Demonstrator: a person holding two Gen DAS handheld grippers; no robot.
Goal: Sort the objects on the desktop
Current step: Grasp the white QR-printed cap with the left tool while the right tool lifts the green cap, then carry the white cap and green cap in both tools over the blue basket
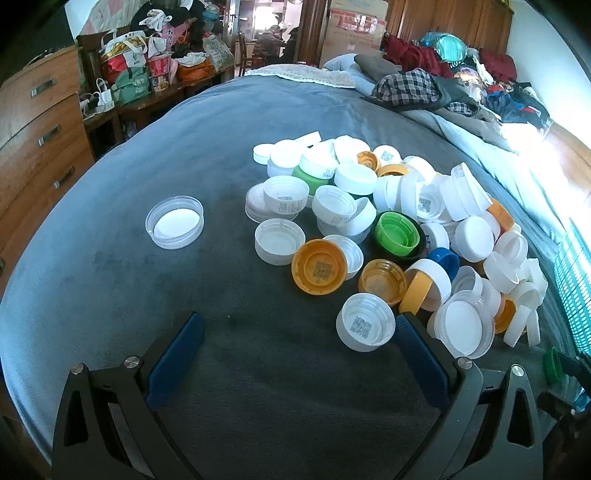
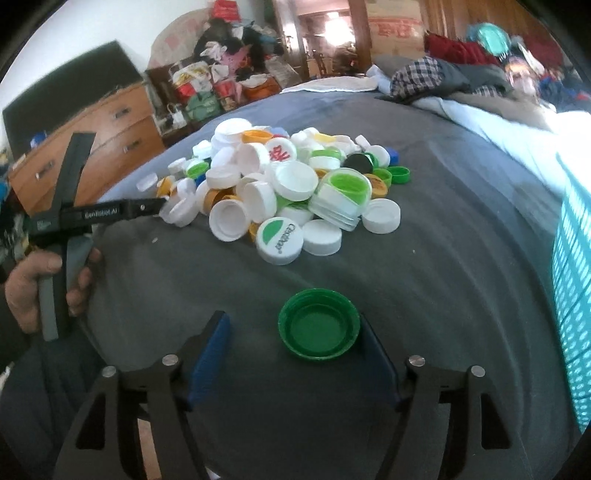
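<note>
Right gripper (image 2: 295, 343) jaws spread, green cap (image 2: 319, 328) loose between pads, open side up. Light, rigid, slick: pinch across rim. Left gripper (image 1: 299, 350) jaws spread, empty.

I'm working in a home bedroom: grey blanket (image 1: 184, 155) spread on a bed, clothes heap (image 1: 461, 74) along the wall, wooden dresser (image 1: 40, 122), stuffed shopping bags (image 1: 147, 66), cardboard box (image 1: 354, 29) by a doorway.

Two low wrist views, both facing one cap pile (image 1: 388, 229).
</note>
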